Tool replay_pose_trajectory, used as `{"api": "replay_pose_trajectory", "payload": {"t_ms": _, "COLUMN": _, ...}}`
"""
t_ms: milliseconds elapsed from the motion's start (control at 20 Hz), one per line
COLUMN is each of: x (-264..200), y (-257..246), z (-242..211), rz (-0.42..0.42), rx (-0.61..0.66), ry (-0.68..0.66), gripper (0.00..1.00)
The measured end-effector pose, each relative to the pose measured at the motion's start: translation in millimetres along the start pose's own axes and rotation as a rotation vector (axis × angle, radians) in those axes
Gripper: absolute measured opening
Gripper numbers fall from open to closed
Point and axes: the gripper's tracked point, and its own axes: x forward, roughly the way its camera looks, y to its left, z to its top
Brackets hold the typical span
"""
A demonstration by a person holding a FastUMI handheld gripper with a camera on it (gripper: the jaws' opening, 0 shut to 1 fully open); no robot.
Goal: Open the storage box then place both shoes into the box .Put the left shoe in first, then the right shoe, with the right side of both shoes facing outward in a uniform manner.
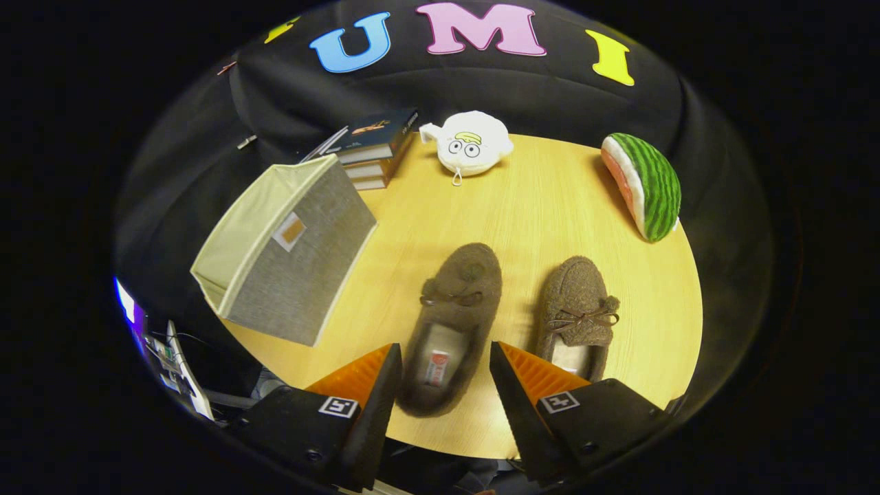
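Observation:
The left brown slipper has its heel between my gripper's fingers and its toe pointing away. It looks blurred and larger than its mate, as if raised off the round wooden table. Both fingers sit against its sides, so the gripper is shut on it. The right brown slipper, with a bow on top, lies on the table just ahead of the right finger. The grey fabric storage box, with a beige panel and a small label, stands to the left beyond the left finger, at the table's edge.
A stack of books lies behind the box. A white plush toy sits at the table's far side, and a watermelon-slice plush at the far right edge. Cables and equipment lie below the table on the left.

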Motion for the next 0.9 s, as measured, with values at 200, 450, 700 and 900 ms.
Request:
{"api": "replay_pose_trajectory", "payload": {"t_ms": 200, "x": 35, "y": -14, "z": -7, "rz": -0.063, "rx": 0.021, "ry": 0.028, "gripper": 0.57}}
{"api": "replay_pose_trajectory", "payload": {"t_ms": 450, "x": 65, "y": -15, "z": 3, "rz": -0.115, "rx": 0.040, "ry": 0.020, "gripper": 0.53}}
{"api": "replay_pose_trajectory", "payload": {"t_ms": 700, "x": 70, "y": -37, "z": 0, "rz": -0.215, "rx": 0.086, "ry": 0.076, "gripper": 0.14}}
{"api": "replay_pose_trajectory", "payload": {"t_ms": 900, "x": 59, "y": -30, "z": 0, "rz": -0.197, "rx": 0.179, "ry": 0.104, "gripper": 0.05}}
